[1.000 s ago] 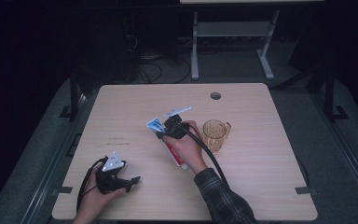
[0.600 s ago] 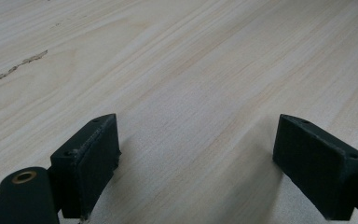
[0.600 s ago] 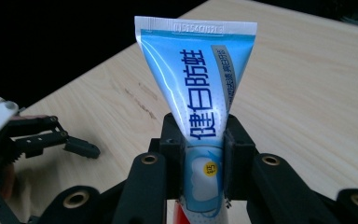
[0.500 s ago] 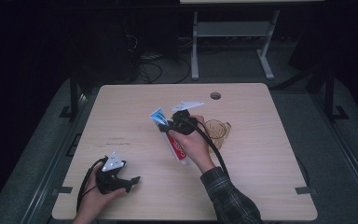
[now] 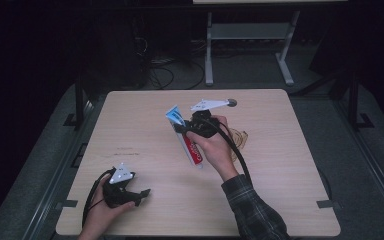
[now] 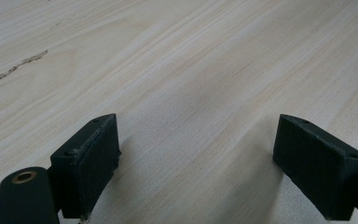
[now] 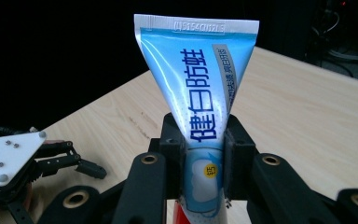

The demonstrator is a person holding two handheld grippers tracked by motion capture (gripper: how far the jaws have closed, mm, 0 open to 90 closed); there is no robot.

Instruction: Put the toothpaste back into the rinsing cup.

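A toothpaste tube (image 5: 191, 150) with a blue crimped end and a red and white lower part hangs tilted over the middle of the wooden table (image 5: 290, 165). My right gripper (image 5: 181, 128) is shut on it just below the blue end. The right gripper view shows the blue tube (image 7: 200, 102) pinched upright between the jaws of that gripper (image 7: 204, 156). My left gripper (image 5: 141, 194) rests near the table's front left, held by a hand. Its jaws stand wide apart over bare wood in the left gripper view, so this gripper (image 6: 198, 163) is open.
A clear amber cup (image 5: 239, 141) stands just right of the right hand, partly hidden by it. A round cable hole (image 5: 231, 102) sits near the table's far edge. Dark floor and a desk frame (image 5: 250, 35) lie beyond. The left gripper (image 7: 23, 163) appears low left in the right gripper view.
The right hand has carried the tube a little farther from the person and to the right, and now covers part of the cup. The left gripper has stayed put.
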